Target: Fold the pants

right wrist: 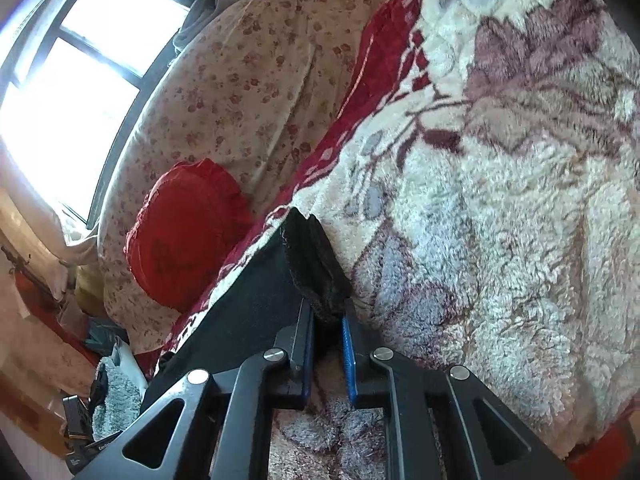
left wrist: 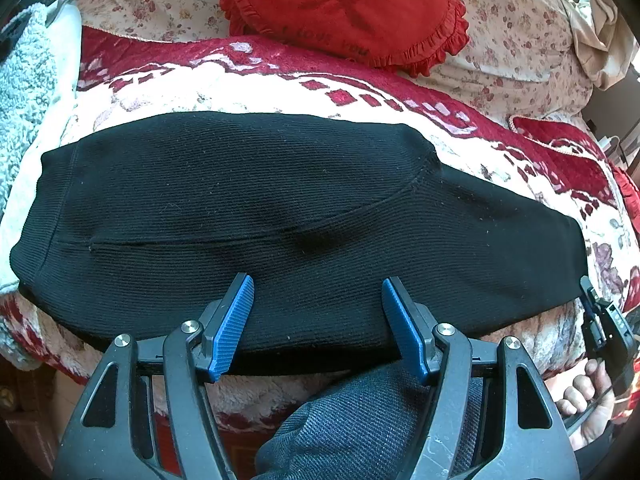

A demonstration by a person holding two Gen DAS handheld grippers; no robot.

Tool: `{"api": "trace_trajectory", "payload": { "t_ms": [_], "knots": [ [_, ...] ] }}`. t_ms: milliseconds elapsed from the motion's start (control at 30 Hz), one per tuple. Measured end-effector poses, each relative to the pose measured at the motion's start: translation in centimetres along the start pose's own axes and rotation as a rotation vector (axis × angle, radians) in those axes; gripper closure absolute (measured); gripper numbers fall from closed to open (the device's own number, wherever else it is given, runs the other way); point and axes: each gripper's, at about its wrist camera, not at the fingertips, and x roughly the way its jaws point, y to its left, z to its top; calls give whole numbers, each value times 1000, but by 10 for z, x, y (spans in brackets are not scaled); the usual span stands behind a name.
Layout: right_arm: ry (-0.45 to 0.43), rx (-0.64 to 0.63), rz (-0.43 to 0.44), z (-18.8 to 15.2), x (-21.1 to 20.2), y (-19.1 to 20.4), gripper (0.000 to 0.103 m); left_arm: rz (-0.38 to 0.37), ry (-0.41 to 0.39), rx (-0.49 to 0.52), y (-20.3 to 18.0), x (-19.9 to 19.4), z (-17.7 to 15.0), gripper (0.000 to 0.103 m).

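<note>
Black ribbed pants lie folded lengthwise across a fleecy red-and-white blanket, waistband at the left, leg ends at the right. My left gripper is open, its blue pads hovering over the pants' near edge at the middle, holding nothing. My right gripper is shut on the leg hem end of the pants, pinching the bunched black cuff against the blanket. The right gripper also shows at the right edge of the left wrist view, at the pants' leg end.
A red heart-shaped ruffled cushion lies behind the pants against a floral quilt. A grey fluffy towel sits at the left. A person's denim-clad leg is below the left gripper. A bright window is behind.
</note>
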Motion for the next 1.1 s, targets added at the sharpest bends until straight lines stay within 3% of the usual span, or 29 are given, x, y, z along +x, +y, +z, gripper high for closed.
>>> {"api": "trace_trajectory", "payload": {
  "t_ms": [167,333,500,933,1100],
  "knots": [
    [-36,-69,7,1,-7,23,94,-3,0,-1,1,0,0,36],
    [-11,-152,124,-4,-3,59,95,-36,-10,-30,5,-1,0,36],
    [47,-264,256,-21,9,105,95,-44,-14,-36,3,-1,2,36],
    [251,-347,471,-73,66,187,95,-99,-36,-81,16,-4,0,37],
    [362,-428,556,-100,86,221,95,-151,-141,-183,36,-23,-9,37]
  ]
}}
